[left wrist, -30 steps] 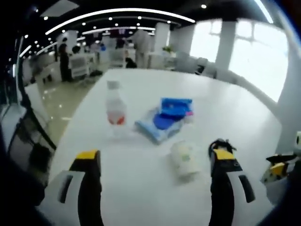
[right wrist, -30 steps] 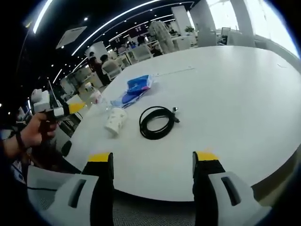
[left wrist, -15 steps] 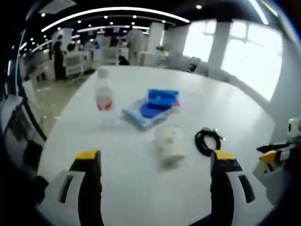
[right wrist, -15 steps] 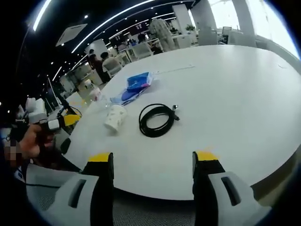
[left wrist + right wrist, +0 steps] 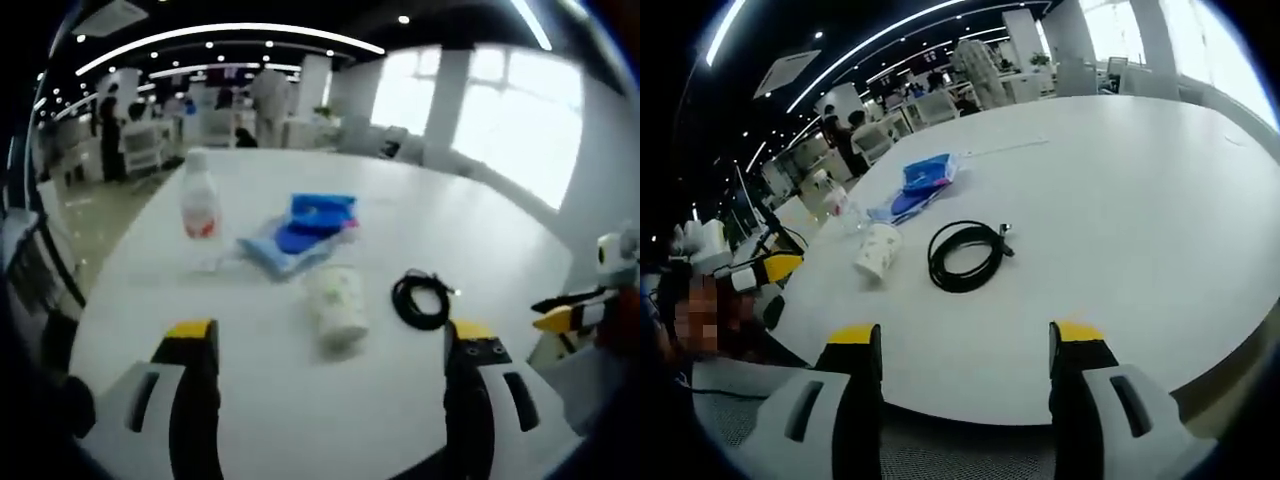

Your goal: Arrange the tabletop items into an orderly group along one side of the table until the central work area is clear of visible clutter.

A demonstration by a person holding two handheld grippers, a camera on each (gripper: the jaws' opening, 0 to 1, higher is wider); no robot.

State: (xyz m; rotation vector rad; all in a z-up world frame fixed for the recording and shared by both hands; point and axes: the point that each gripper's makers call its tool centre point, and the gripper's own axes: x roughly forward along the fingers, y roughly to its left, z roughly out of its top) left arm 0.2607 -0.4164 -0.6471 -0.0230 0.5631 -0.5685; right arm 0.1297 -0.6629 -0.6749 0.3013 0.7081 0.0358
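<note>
Left gripper view: left claw [image 5: 322, 345] stands wide, jaws empty, hovering over the near edge of the white bench [image 5: 480, 230]. Between the jaws, further out on the bench top: a paper cup [image 5: 335, 304] lying on its side, mouth end toward the camera. Just to its right, a coiled black cable [image 5: 420, 301], apart from the cup. Beyond the cup, a blue pack [image 5: 300, 232] lies flat, with a darker blue piece on top; its near corner is close to the cup, contact not resolvable. To the left of the pack, a clear bottle [image 5: 200, 207] with a red label stands upright, near the bench's left edge. At the right margin, the other gripper comes in, yellow-tipped, off the bench edge.

Right gripper view: right claw [image 5: 965, 345] also wide and empty, held low at the near rim of the bench [image 5: 1160, 190], jaws over the rim. Same group seen from the side: cable [image 5: 965, 256] nearest the centre, cup [image 5: 877, 250] just left of it on its side, pack [image 5: 915, 185] beyond, bottle [image 5: 836, 203] at the far left edge, blurred. All four items sit in the left part of the bench; the wide right part is bare white surface. The left claw [image 5: 765, 270] shows at the left margin, held in a person's hand, beside the bench edge; its jaw gap cannot be judged from here. Background: open office, ceiling strip lights, bright windows, people standing far off.
</note>
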